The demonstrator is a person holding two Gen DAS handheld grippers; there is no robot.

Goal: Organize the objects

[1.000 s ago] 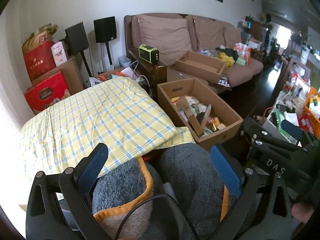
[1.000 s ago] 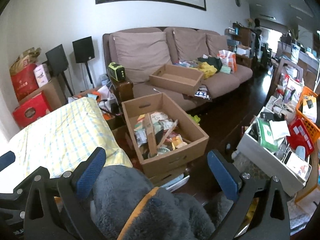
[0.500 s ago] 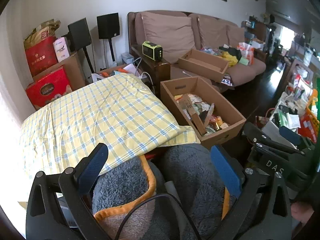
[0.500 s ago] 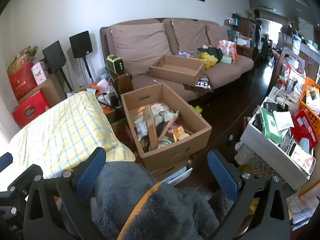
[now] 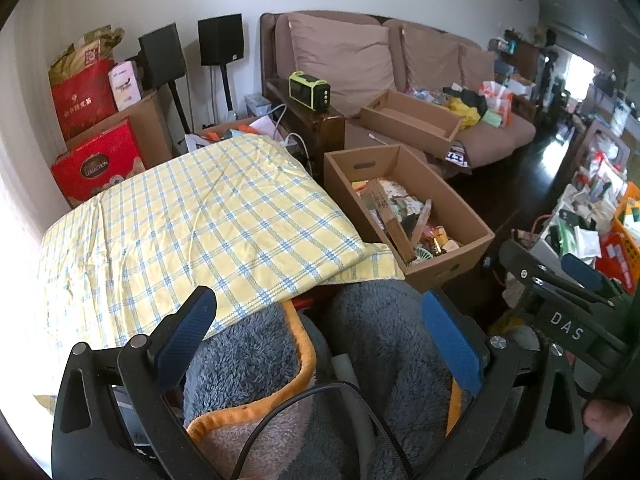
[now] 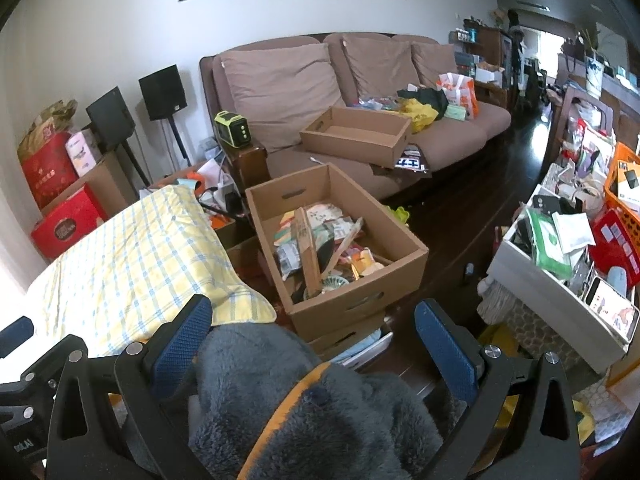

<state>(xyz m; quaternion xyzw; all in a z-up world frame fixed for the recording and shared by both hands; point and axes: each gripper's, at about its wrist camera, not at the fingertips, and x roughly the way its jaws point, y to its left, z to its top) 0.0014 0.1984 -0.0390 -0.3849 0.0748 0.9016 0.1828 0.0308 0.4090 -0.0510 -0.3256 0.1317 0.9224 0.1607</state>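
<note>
A grey fleece blanket (image 5: 360, 360) with orange trim fills the foreground of a crowded living room, bunched between the blue-padded fingers of both tongs. The left tongs (image 5: 320, 344) stand wide apart with the fleece heaped in the gap; the right tongs (image 6: 308, 344) are spread as wide, the fabric mounded between them. Whether either pair actually grips the fleece cannot be told. The blanket lies against the near edge of a table (image 5: 192, 216) draped in a yellow-and-blue checked cloth.

Just beside that table stands an open cardboard box (image 6: 336, 240) full of packets and papers, resting on a flattened carton. A second, shallow cardboard box (image 6: 356, 136) sits on the brown sofa (image 6: 360, 92), which has three back cushions. Two black speakers (image 5: 220, 40) stand on poles at the wall. A green-and-black radio (image 5: 310, 90) rests on the sofa's arm.

Two red gift boxes are stacked at left; the lower red box (image 5: 96, 160) reads "COLLECTION". The body of the right tongs, seen from the left camera, bears the letters "DAS". A white bin (image 6: 560, 280) and an orange crate (image 6: 624, 200) of clutter crowd the right side.
</note>
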